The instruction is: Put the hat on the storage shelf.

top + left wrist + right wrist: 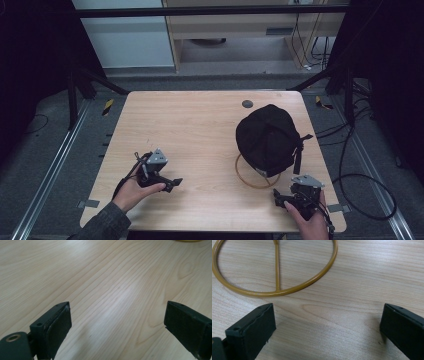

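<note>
Your R gripper [285, 198] sits near the cap stand's gold ring [274, 291], L gripper [167, 184] well apart; both jaws wide, empty, over wood table [200, 135].

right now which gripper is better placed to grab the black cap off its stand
Right. The right gripper sits open just below the black cap and its yellow ring base. The left gripper, also open, is across the table over bare wood.

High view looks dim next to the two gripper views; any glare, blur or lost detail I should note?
High view: dim, soft; the black cap loses nearly all surface detail and the surroundings fall to black. Left gripper view: bright, a pale glare streak on the table, near pads slightly soft. Right gripper view: evenly lit, the yellow ring and wood grain crisp, a soft shadow beside one pad.
</note>
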`<move>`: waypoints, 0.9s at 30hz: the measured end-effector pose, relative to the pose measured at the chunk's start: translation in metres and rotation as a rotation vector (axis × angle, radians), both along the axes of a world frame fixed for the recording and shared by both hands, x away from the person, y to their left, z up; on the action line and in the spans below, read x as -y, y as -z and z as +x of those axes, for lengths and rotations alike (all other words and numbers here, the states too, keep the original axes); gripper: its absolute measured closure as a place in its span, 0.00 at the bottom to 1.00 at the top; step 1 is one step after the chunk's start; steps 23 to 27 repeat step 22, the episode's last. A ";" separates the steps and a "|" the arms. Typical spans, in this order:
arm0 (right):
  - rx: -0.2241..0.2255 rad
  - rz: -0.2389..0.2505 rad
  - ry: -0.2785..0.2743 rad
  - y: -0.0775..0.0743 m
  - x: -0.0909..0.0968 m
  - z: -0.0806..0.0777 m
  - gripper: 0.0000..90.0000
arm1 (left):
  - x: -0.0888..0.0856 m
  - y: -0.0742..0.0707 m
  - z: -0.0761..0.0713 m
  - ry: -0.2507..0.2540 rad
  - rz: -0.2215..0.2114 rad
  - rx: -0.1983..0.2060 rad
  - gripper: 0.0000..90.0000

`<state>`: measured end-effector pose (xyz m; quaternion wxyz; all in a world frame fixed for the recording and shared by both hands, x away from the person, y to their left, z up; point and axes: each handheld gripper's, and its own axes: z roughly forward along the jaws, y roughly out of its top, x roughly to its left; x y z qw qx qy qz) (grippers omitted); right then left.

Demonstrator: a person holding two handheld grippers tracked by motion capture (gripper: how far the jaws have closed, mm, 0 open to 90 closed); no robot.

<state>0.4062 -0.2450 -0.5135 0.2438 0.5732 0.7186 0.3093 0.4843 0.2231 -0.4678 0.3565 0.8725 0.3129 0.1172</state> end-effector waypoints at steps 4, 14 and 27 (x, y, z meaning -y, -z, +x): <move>0.000 0.000 0.000 0.000 0.000 0.000 0.00 | -0.020 0.010 0.004 -0.051 0.017 0.006 0.08; 0.000 0.000 0.000 0.000 0.000 0.000 0.00 | -0.047 0.038 0.013 -0.159 0.002 0.026 0.05; 0.000 0.000 0.000 0.000 0.000 0.000 0.00 | -0.052 0.040 0.016 -0.142 0.006 0.043 0.01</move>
